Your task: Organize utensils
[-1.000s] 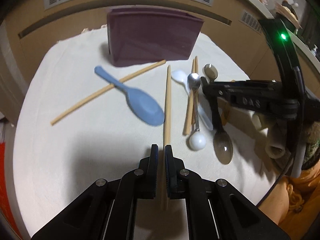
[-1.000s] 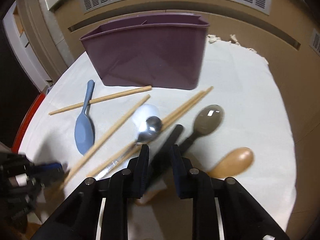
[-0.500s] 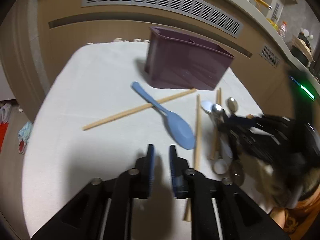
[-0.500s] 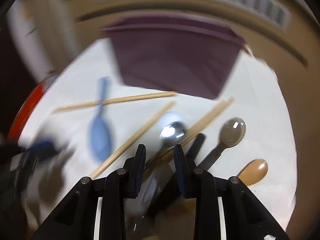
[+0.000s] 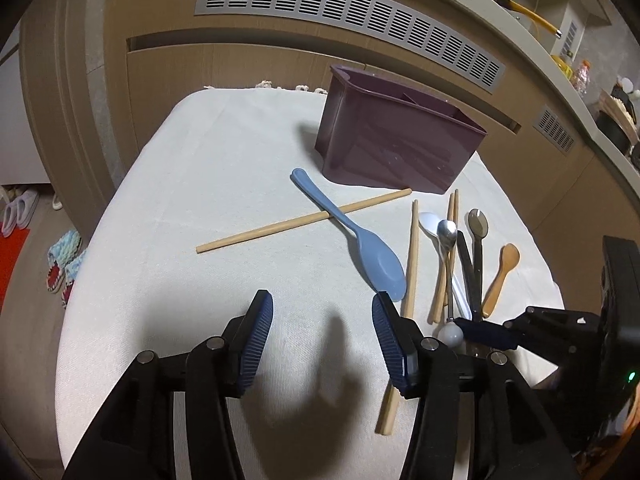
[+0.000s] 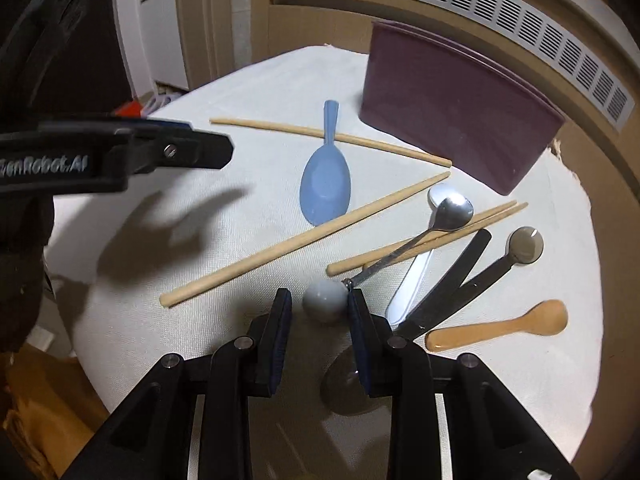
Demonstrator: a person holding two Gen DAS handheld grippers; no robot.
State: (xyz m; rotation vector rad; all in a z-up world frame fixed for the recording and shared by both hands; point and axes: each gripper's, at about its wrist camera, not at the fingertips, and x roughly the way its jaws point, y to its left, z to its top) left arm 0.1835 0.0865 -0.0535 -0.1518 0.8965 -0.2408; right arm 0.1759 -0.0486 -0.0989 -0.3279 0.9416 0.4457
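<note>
On the white cloth (image 5: 200, 200), every utensil lies loose at five o'clock of the seemingly empty purple caddy (image 5: 396, 148); left gripper (image 5: 322, 336), just opening, holds nothing, right gripper (image 6: 320, 312) brackets the ball-ended spoon (image 6: 404, 254), ungripped.

The chopsticks (image 6: 304, 236) looked like matt wood, the blue spoon (image 6: 326, 184) smooth plastic, the metal spoon (image 6: 450, 210) glossy, the worktop (image 5: 208, 200) covered in woven cloth.

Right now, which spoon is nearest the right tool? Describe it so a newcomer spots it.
Start at the purple caddy on the white cloth, then come toward the camera through the spoon cluster. Among them lies the metal spoon, its thin handle crossing a chopstick pair; alone, it ends in a white ball, against the right tool.
</note>
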